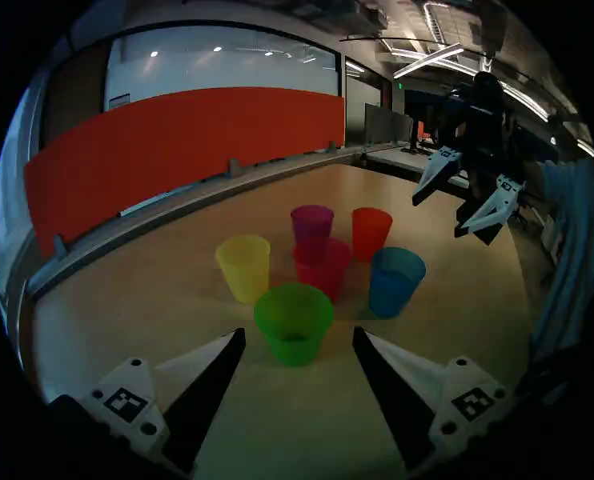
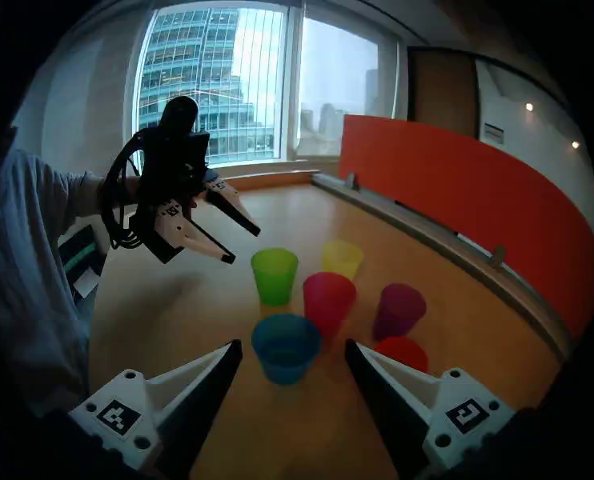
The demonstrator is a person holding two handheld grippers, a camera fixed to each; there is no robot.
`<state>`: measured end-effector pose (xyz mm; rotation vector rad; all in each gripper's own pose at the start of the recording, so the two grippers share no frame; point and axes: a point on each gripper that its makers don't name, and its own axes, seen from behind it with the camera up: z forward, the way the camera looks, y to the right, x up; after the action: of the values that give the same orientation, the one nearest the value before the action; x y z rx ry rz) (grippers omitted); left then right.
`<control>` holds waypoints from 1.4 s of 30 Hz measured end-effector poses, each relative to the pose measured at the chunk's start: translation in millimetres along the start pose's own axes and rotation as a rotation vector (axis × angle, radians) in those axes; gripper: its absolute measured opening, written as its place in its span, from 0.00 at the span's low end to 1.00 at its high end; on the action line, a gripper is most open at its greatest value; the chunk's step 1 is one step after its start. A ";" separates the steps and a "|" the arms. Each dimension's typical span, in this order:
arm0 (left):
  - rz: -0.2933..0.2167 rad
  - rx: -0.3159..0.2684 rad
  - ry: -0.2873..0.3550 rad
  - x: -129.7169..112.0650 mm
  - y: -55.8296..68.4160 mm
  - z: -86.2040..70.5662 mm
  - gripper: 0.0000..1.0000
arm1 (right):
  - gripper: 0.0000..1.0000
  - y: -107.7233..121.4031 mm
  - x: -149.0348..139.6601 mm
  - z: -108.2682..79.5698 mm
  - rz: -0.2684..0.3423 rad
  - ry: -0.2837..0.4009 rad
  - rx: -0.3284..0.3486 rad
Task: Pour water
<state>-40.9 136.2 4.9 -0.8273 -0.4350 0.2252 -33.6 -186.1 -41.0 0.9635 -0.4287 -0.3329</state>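
My left hand-held gripper (image 1: 297,331) gapes empty before the green cup (image 1: 294,320), right hand-held gripper (image 2: 291,344) likewise before the blue cup (image 2: 285,356); I'd grip mid-wall, squarely.

Blue sleeve (image 2: 25,264); wht/blk left gripper (image 1: 297,330)

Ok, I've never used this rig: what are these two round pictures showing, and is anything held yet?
There is no robot arm: a person holds a two-finger gripper in each hand, with a camera on each. The left gripper view looks along the left gripper; the right gripper shows farther off. The right gripper view is the reverse. On the wooden table stand six cups: green cup, yellow cup, red cup, purple cup, orange cup, blue cup. Both grippers are open and hold nothing. The green cup sits just ahead of the left gripper, the blue cup ahead of the right.
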 end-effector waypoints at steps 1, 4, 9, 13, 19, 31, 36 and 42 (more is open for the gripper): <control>0.000 -0.001 -0.006 -2.5 -0.3 1.4 1.00 | 1.00 -0.8 -2.3 1.5 0.000 -0.004 0.002; 0.003 -0.004 -0.023 -8.6 -0.9 4.9 1.00 | 1.00 -2.1 -7.7 5.2 0.000 -0.013 0.006; 0.011 -0.009 -0.046 -15.3 -1.4 10.3 1.00 | 1.00 -2.0 -13.7 10.3 0.006 -0.024 0.010; 0.012 -0.014 -0.058 -16.8 -2.7 15.6 1.00 | 1.00 -1.7 -17.0 14.1 0.011 -0.029 0.014; 0.018 -0.022 -0.087 -19.4 -4.5 26.1 1.00 | 1.00 -2.4 -24.5 20.7 0.011 -0.043 0.021; 0.029 -0.042 -0.121 -18.5 -5.4 48.8 1.00 | 1.00 -0.2 -36.5 35.3 0.010 -0.060 0.027; 0.033 -0.053 -0.124 -15.8 -4.5 55.3 1.00 | 1.00 1.2 -40.7 42.6 0.005 -0.069 0.028; 0.027 -0.067 -0.136 -15.6 -1.5 61.6 1.00 | 1.00 -0.2 -44.5 52.2 -0.003 -0.081 0.036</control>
<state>-82.9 170.3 38.3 -0.8874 -0.5612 0.2945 -97.9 -203.3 -24.2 0.9884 -0.5090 -0.3690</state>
